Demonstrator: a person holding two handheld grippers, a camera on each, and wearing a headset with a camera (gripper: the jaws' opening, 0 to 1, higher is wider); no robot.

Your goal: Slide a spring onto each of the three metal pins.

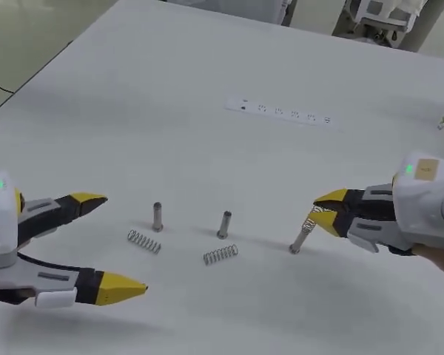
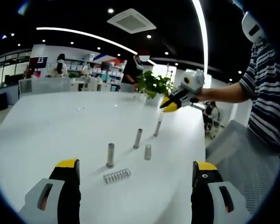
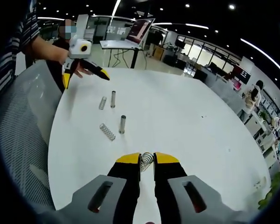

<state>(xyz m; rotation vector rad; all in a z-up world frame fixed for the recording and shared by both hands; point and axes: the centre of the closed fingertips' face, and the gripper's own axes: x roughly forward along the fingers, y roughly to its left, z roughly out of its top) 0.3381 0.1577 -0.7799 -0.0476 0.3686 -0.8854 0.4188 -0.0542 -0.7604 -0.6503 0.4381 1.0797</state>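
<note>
Coiled wire spring (image 1: 311,220) sits at the top of a tilted steel pin (image 1: 301,240), pinched in the right gripper's (image 1: 322,211) jaws, toward the smooth white table's (image 1: 207,148) near edge. Two upright cylindrical pins (image 1: 157,216) (image 1: 224,224) stand alongside, loose springs (image 1: 143,240) (image 1: 220,254) lying beside them. The left gripper (image 1: 124,244) gapes wide.

You are working under bright, even overhead light; the white table (image 1: 296,59) carries only soft, pale shadows. In both gripper views ceiling light strips (image 2: 201,32) glare white, and straight lines bow near the edges
</note>
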